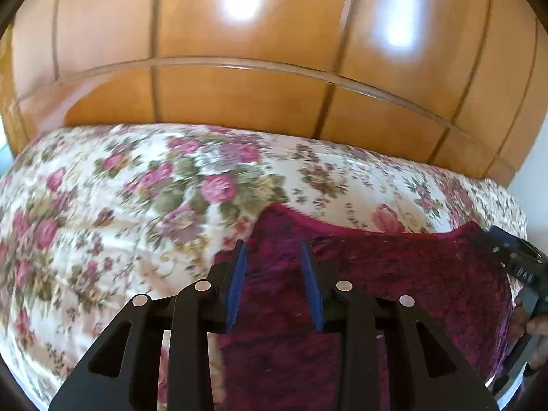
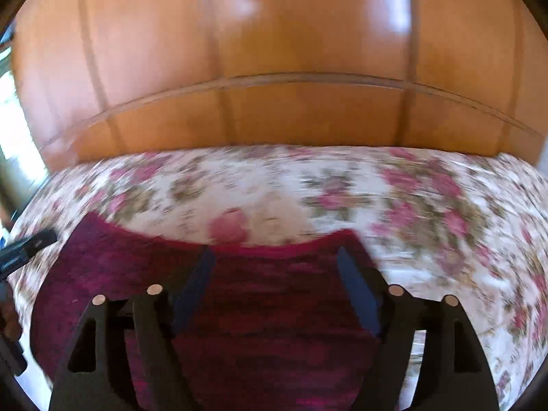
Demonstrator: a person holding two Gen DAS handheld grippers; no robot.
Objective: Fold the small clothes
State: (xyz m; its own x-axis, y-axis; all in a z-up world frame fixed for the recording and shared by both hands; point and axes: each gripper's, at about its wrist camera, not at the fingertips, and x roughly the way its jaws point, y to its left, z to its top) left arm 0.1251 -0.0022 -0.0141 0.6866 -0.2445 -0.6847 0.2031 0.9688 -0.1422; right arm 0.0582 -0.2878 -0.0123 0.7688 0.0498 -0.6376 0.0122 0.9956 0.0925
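From my left wrist camera I see my left gripper (image 1: 274, 250) with its 2 blue pads (image 1: 238, 274) spread apart. They hang over a dark pink knit garment (image 1: 394, 274). I cannot tell if the pads touch the knit, and nothing is pinched between them. The garment lies on a bedspread (image 1: 120, 188) with pink roses and green leaves. The near part of the garment is cut off by the picture edge and partly hidden by the black gripper frame. Behind the bed stands a shiny wooden wardrobe (image 1: 239, 96). At the far right I see my right gripper (image 1: 513, 257) at the garment's corner, but its tips are hard to make out. There is small white writing on it, too blurry to read. A bit of my hand (image 1: 534, 335) shows below it, mostly cut off.

From my right wrist camera everything is smeared. My right gripper (image 2: 275, 257) has its 2 blue pads (image 2: 356, 291) spread wide over the same garment (image 2: 102, 267), near its far edge. Nothing is pinched here either. The bedspread (image 2: 411, 198) roses are only pink blobs. The wardrobe (image 2: 274, 113) fills the top. At the left edge my left gripper (image 2: 27, 246) pokes in, mostly cut off.
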